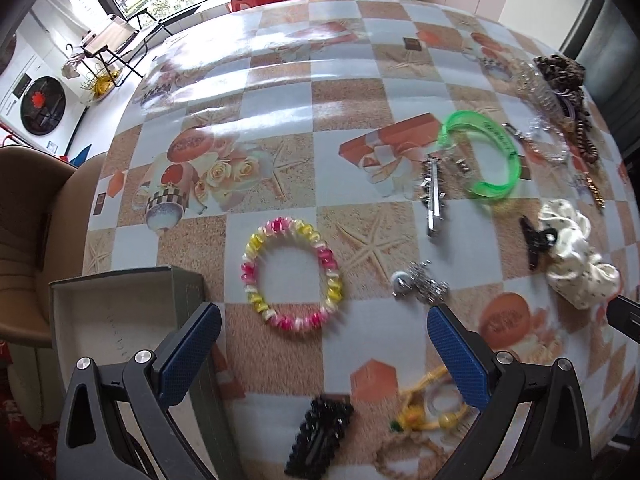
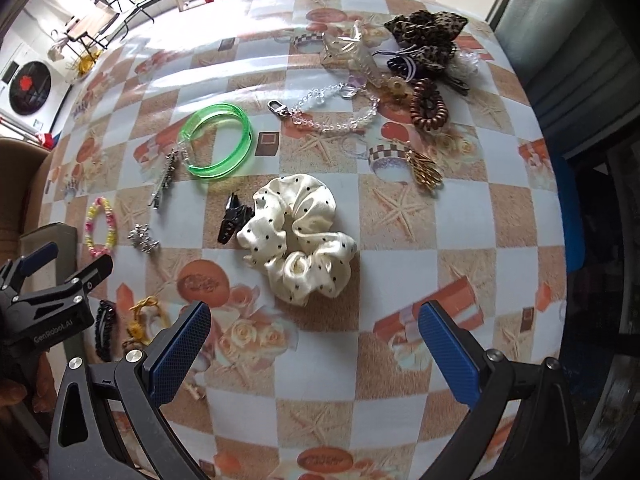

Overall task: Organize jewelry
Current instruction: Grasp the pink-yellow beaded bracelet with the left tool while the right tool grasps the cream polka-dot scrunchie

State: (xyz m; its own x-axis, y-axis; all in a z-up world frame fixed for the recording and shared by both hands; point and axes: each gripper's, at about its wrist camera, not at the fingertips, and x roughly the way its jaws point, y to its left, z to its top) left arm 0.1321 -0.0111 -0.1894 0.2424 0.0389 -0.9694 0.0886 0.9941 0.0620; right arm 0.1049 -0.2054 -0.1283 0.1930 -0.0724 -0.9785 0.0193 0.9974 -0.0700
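Pink, yellow and white plastic beads form the stretch bracelet (image 1: 292, 274) lying flat on the glossy checked tablecloth (image 1: 280, 80), just ahead of the left gripper (image 1: 324, 354), whose blue-padded jaws are spread wide and hold nothing; the open grey-green cardboard box with a pale lining (image 1: 120, 304) is seen at 9 o'clock from the bracelet, partly behind the left finger. The right gripper (image 2: 314, 354) is likewise shown wide open and empty, with the cream satin scrunchie with black dots (image 2: 300, 236) at its 12 o'clock and a small black claw clip (image 2: 232, 218) touching the scrunchie's 9 o'clock side. Judged risks: the bracelet may skid on the slick cloth or be pinched by one bead only and spring free; a descent may snag the silver rhinestone brooch (image 1: 420, 284) at the bracelet's 3 o'clock; the box may be nudged by the left finger. Counted in the right wrist view: one translucent green plastic bangle (image 2: 220, 140), one silver bar clip (image 2: 164, 180) touching it, one clear crystal bead chain with a clasp (image 2: 332, 112), one brown spiral hair tie (image 2: 428, 104), one leopard-print fabric bow (image 2: 428, 36), one gold-coloured piece (image 2: 424, 168), one black comb-like clip (image 2: 105, 330), one yellow cord piece (image 2: 144, 320). The pile at 1 o'clock cannot be fully counted.
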